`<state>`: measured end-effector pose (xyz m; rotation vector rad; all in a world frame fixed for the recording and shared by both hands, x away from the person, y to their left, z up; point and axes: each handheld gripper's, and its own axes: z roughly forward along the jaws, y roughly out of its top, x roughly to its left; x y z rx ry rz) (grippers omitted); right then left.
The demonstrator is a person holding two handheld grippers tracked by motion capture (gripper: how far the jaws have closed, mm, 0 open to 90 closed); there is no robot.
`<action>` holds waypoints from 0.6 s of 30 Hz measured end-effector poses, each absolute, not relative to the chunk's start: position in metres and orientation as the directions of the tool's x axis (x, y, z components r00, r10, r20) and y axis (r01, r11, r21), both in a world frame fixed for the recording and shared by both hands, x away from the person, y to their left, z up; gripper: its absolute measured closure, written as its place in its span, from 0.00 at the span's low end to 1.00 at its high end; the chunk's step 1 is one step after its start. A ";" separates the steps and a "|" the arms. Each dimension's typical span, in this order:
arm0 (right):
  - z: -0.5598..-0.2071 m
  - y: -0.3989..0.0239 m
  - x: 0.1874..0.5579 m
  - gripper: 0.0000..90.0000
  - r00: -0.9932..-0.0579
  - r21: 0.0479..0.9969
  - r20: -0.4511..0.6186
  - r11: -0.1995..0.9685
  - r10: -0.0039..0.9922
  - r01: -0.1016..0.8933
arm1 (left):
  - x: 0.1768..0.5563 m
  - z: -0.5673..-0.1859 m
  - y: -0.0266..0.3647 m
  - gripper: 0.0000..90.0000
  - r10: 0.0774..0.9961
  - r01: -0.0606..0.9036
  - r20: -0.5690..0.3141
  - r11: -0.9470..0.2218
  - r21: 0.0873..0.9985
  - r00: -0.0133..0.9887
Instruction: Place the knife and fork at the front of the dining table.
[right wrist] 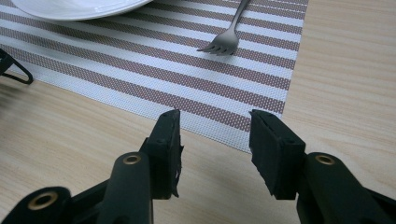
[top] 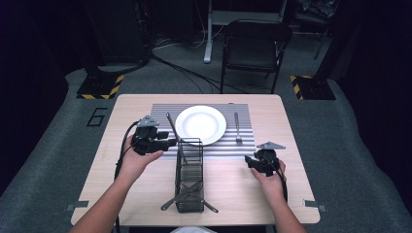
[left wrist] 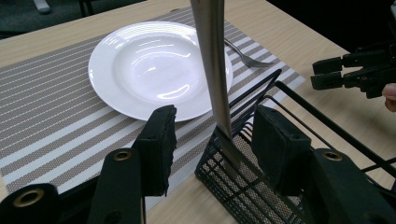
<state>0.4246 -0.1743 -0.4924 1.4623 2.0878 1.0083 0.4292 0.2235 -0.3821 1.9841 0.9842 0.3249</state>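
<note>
A black wire cutlery caddy stands at the table's front centre. A long metal utensil leans up out of its far left corner. In the left gripper view its handle rises between the two pads of my left gripper, and neither pad touches it. In the high view the left gripper sits just left of the caddy. My right gripper hovers to the caddy's right, open and holding nothing, by the placemat's near corner.
A white plate lies on the striped placemat, with a fork to its right. More utensils lie low in the caddy and stick out at its front. A folding chair stands beyond the table.
</note>
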 end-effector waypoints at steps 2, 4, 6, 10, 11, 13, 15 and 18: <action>-0.493 -0.175 0.425 0.59 -0.377 0.749 0.081 0.194 0.923 0.634 | 0.430 -0.383 0.221 0.57 0.741 0.520 -0.141 -0.310 0.796 0.657; -0.493 -0.175 0.425 0.59 -0.374 0.750 0.082 0.190 0.924 0.634 | 0.432 -0.385 0.218 0.57 0.745 0.516 -0.137 -0.305 0.800 0.652; -0.493 -0.176 0.425 0.59 -0.369 0.748 0.079 0.190 0.926 0.636 | 0.433 -0.386 0.216 0.57 0.744 0.519 -0.137 -0.308 0.798 0.654; -0.493 -0.176 0.425 0.59 -0.372 0.749 0.079 0.191 0.925 0.634 | 0.437 -0.389 0.212 0.58 0.738 0.526 -0.159 -0.295 0.797 0.655; -0.493 -0.176 0.425 0.59 -0.372 0.748 0.081 0.190 0.924 0.636 | 0.437 -0.389 0.211 0.59 0.737 0.528 -0.162 -0.296 0.796 0.656; -0.493 -0.176 0.425 0.59 -0.371 0.745 0.084 0.188 0.925 0.639 | 0.439 -0.391 0.209 0.60 0.736 0.524 -0.167 -0.286 0.803 0.656; -0.493 -0.176 0.425 0.59 -0.376 0.746 0.081 0.194 0.923 0.638 | 0.440 -0.393 0.208 0.62 0.732 0.527 -0.176 -0.281 0.802 0.659; -0.493 -0.176 0.426 0.59 -0.378 0.746 0.080 0.196 0.922 0.636 | 0.442 -0.396 0.205 0.64 0.731 0.528 -0.174 -0.287 0.799 0.660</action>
